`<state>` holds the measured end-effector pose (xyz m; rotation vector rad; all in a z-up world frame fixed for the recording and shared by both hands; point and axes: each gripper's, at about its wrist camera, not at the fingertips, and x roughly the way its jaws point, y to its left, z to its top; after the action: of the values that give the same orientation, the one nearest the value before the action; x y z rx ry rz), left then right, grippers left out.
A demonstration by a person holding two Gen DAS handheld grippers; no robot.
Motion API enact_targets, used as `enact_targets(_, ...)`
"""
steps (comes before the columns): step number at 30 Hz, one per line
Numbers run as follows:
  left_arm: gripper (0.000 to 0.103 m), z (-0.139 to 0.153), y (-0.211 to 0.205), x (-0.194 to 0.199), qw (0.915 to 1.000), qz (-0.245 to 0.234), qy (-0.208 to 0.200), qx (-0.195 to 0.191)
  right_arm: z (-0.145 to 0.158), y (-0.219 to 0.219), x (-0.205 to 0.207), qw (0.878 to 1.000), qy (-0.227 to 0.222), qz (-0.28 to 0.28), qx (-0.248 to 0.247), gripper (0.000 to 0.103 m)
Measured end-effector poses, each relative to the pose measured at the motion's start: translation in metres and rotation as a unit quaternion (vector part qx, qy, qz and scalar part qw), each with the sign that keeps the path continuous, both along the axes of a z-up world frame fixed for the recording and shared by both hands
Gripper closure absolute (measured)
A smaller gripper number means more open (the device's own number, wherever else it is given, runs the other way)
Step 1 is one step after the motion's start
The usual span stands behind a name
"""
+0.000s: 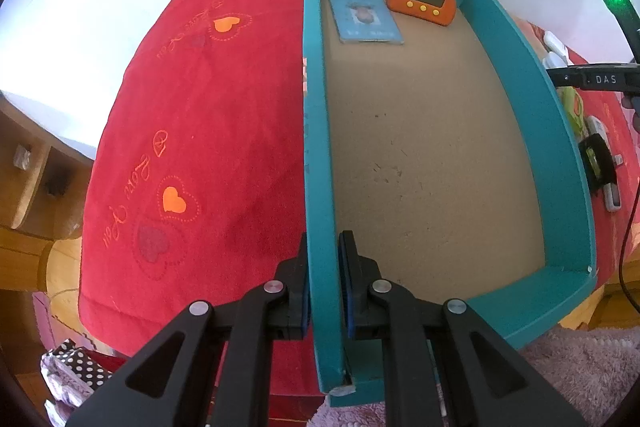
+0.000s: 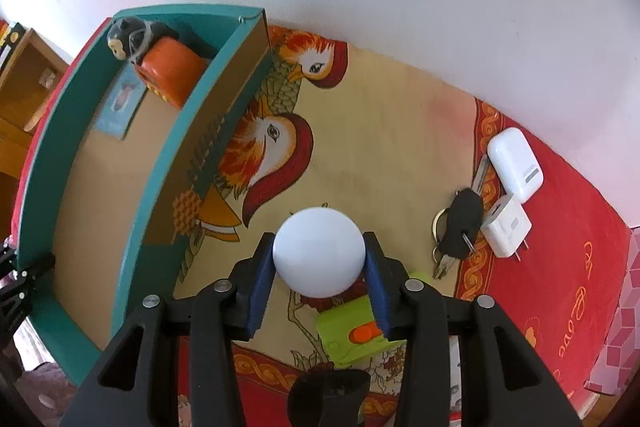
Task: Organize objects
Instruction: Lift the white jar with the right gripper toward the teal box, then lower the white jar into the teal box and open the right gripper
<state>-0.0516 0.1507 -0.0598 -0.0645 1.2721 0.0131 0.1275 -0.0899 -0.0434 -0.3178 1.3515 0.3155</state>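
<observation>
You see a teal cardboard box point(image 1: 320, 131) with a matt, scuffed brown floor, a soft red towel point(image 1: 200, 147) with stitched hearts, a smooth glossy white ball point(image 2: 319, 253), and a shiny orange plastic clock point(image 1: 422, 1)

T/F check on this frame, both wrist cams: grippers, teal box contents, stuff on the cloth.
1. The left gripper clamps the teal box by its side wall. True.
2. The right gripper is empty. False: its blue pads sit against a white ball.
3. The orange clock stands inside the box. True.
4. The blue card lies on the red cloth. False: it lies on the box floor beside the clock.
5. The black key fob is in the box. False: it lies outside, beside the white charger.
</observation>
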Motion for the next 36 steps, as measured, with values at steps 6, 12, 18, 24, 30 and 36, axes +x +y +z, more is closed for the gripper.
enact_targets(6,0.092,-0.001,-0.003,0.004,0.9999,-0.01,0.008,0.005,-0.006,0.001,-0.011,1.0,-0.015,-0.009,0.003,0.061)
enact_targets(12,0.092,-0.001,-0.009,0.01,0.9996,-0.02,0.017,0.012,0.024,0.008,-0.021,0.999,-0.049,-0.01,0.022,0.061)
enact_targets(18,0.092,0.001,-0.012,0.011,0.9994,-0.025,0.019,0.012,0.059,0.042,-0.033,0.995,-0.074,0.02,0.066,0.061)
enact_targets(24,0.092,0.001,-0.011,0.013,0.9993,-0.028,0.022,0.011,0.056,0.108,-0.048,0.99,-0.045,0.083,0.105,0.061)
enact_targets(30,0.092,0.001,-0.01,0.014,0.9993,-0.03,0.021,0.005,0.021,0.174,-0.062,0.978,-0.011,0.172,0.118,0.061)
enact_targets(36,0.092,0.0,-0.006,0.011,0.9993,-0.032,0.019,-0.001,-0.006,0.204,-0.065,0.974,-0.015,0.212,0.082,0.061)
